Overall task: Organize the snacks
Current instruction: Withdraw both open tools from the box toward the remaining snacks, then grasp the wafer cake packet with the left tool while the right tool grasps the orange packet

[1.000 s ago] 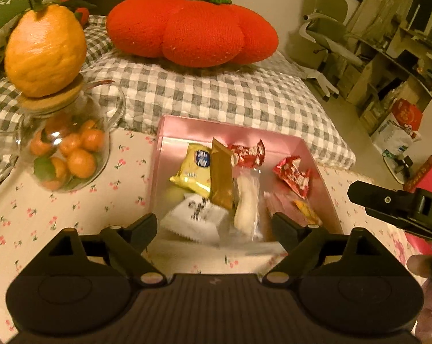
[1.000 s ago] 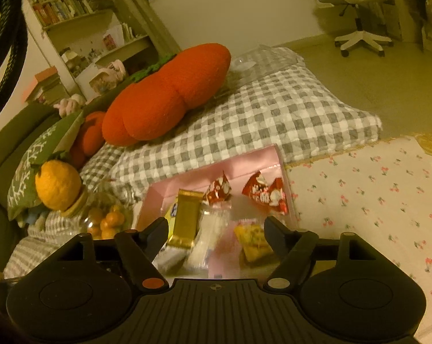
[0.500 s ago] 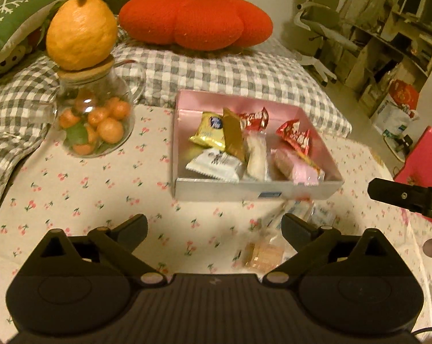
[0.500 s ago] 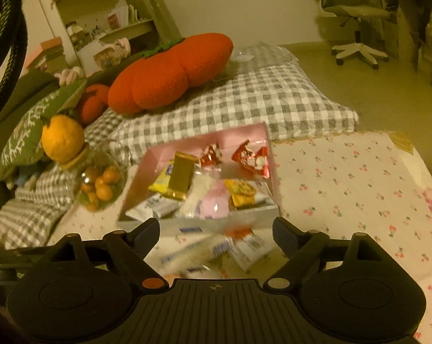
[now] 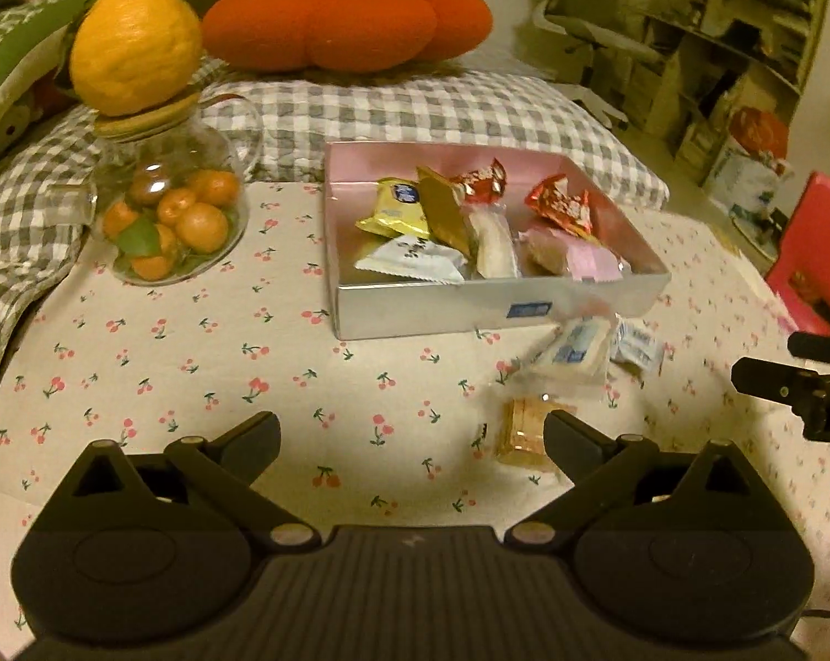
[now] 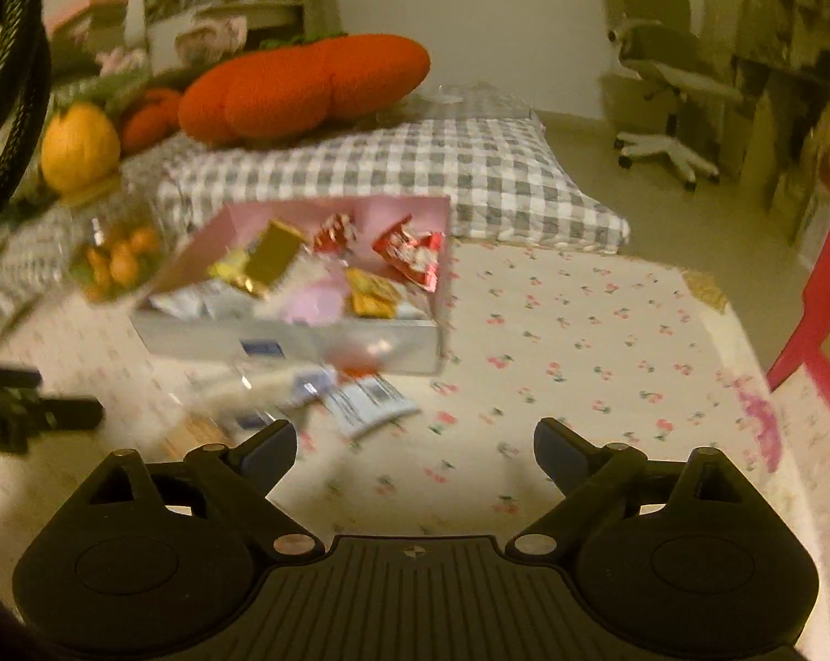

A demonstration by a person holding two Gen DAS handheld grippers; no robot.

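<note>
Left gripper: jaws opening, nothing between them | right gripper: jaws opening, nothing between them | snack box seen at 12 o'clock on the cherry-print tabletop, filled with wrapped snacks | loose packets laid at its 5 o'clock | glass jar at 10 o'clock

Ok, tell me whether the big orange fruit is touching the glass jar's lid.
Touching. The left wrist view shows the big orange fruit sitting directly on the jar's wooden lid, with no gap between them.
</note>
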